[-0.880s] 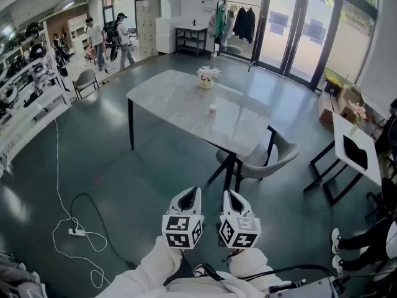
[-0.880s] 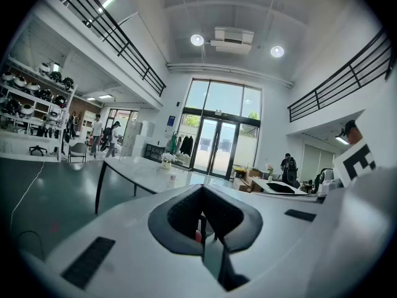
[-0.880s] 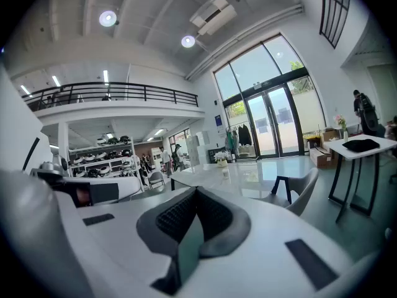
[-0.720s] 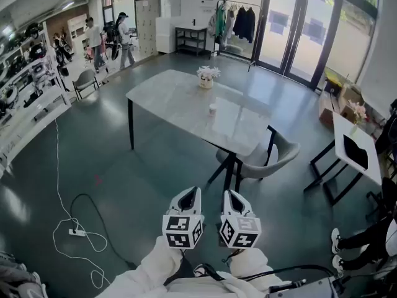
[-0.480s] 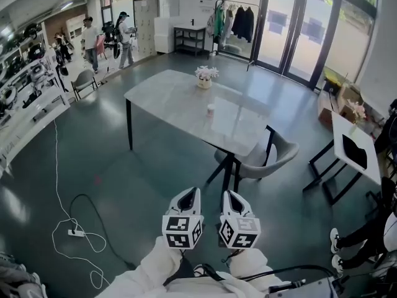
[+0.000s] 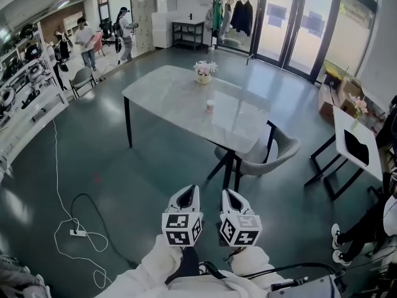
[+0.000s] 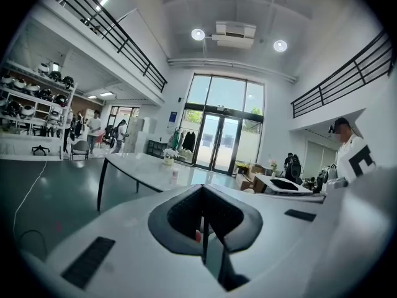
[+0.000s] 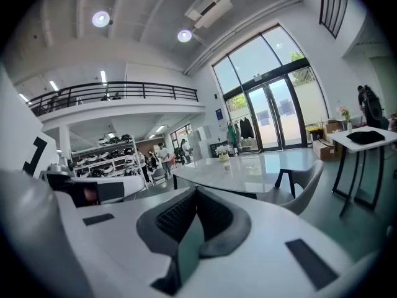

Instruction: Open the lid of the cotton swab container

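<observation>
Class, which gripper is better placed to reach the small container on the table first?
Neither, really: the left gripper and right gripper sit side by side, jaws shut and empty, with the container far ahead, about midway between them.

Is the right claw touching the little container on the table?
Apart. The head view shows the right claw near the person's body, with a stretch of floor between it and the container on the table.

Item: cotton swab container (image 6: pixel 210 106), a small pale cylinder.
Pose: upright, as far as I can read it.
Location: mid-worktop (image 6: pixel 166 93), standing alone.
Open or closed: too small for me to tell.
</observation>
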